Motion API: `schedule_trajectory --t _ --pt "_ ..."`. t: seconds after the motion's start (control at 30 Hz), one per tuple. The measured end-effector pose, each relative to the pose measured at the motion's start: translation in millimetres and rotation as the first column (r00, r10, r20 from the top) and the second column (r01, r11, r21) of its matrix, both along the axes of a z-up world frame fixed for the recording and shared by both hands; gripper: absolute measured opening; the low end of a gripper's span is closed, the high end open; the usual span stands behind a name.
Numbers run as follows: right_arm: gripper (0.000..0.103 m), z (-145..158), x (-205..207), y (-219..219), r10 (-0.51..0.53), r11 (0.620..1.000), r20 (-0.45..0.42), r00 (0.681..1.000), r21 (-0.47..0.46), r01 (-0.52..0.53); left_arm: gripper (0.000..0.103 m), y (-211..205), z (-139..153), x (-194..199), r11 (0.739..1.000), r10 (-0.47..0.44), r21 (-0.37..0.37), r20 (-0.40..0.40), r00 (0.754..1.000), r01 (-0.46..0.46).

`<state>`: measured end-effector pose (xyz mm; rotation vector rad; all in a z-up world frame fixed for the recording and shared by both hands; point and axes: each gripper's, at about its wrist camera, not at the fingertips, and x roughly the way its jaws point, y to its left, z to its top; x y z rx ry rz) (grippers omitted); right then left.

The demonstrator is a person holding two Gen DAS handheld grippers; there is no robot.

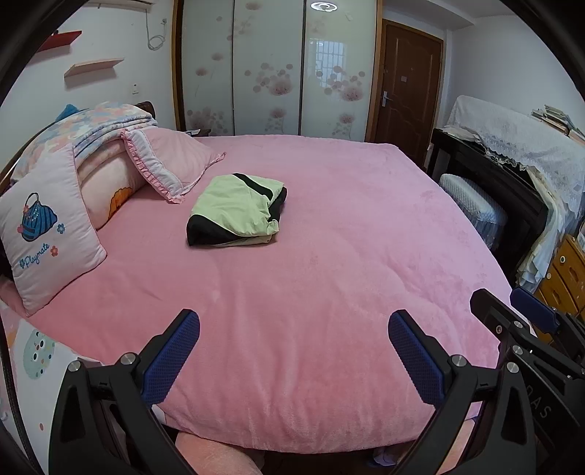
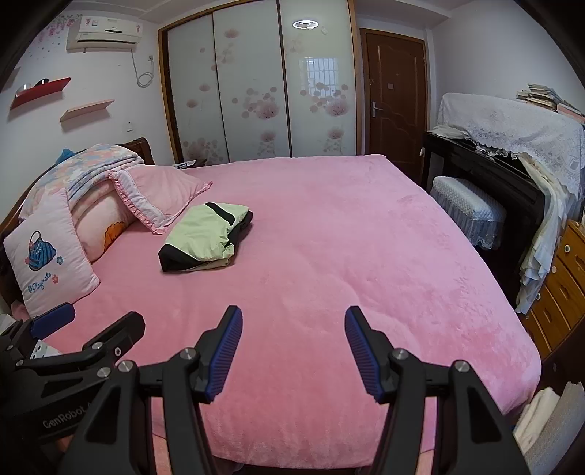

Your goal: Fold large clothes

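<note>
— What writing can you read from where you stand?

— On the white cushion (image 1: 47, 234) propped at the head of the bed, "Playmate" in blue script under an embroidered handbag. From my right wrist view, the body of my left gripper (image 2: 76, 329) reads "GenRobot", with the rest cut off by the frame edge. From the left wrist view, the side of my right gripper (image 1: 512, 310) shows letters that look like "DAS", partly hidden.

— And the garment?

— The folded garment (image 1: 237, 210), pale green with black bands, lies on the pink blanket (image 1: 310, 292) just beside the frilled pink pillow (image 1: 172, 160), well apart from both my grippers. How many layers it has I cannot tell; a cream edge peeks out underneath.

— Your grippers?

— Both empty. My left gripper (image 1: 294, 350) has its blue pads spread wide over the near edge of the bed; my right gripper (image 2: 293, 347) is spread too, a little narrower, touching nothing.

— Anything hard to make out?

— The piano (image 2: 486, 175) on the right is mostly hidden under a lace cover (image 2: 512, 128), with books (image 2: 548, 98) stacked on top, titles unreadable. The air conditioner (image 2: 104, 33) has a label too small to read. The wardrobe doors (image 2: 256, 91) reflect a window.
</note>
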<state>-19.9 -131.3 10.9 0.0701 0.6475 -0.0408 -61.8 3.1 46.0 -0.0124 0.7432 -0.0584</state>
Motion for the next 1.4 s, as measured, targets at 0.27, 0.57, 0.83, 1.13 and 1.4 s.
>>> schedule_trajectory --t 0.27,0.57,0.83,1.13,1.4 --pt "0.059 -2.7 0.8 1.0 -0.003 1.000 -0.006 1.000 -0.006 0.003 0.103 3.4 -1.8 -1.3 1.000 0.005 0.011 0.001 1.000 -0.005" --pt "0.059 -6.0 0.1 1.7 -0.010 1.000 -0.006 1.000 -0.015 0.010 0.103 3.6 -2.8 -3.3 1.000 0.007 0.021 -0.002 1.000 -0.007" --pt "0.059 -6.6 -0.4 2.1 -0.010 1.000 -0.008 1.000 -0.014 0.009 0.102 5.6 -4.9 -5.4 1.000 0.012 0.020 -0.008 1.000 -0.012" --pt "0.059 -9.1 -0.7 4.9 -0.009 1.000 -0.012 1.000 -0.013 0.009 0.102 8.0 -6.0 -6.4 1.000 0.013 0.025 -0.006 1.000 -0.013" --pt "0.059 -9.3 -1.0 5.4 -0.009 1.000 -0.012 1.000 -0.014 0.009 0.102 7.5 -6.5 -5.7 1.000 0.012 0.023 -0.009 1.000 -0.012"
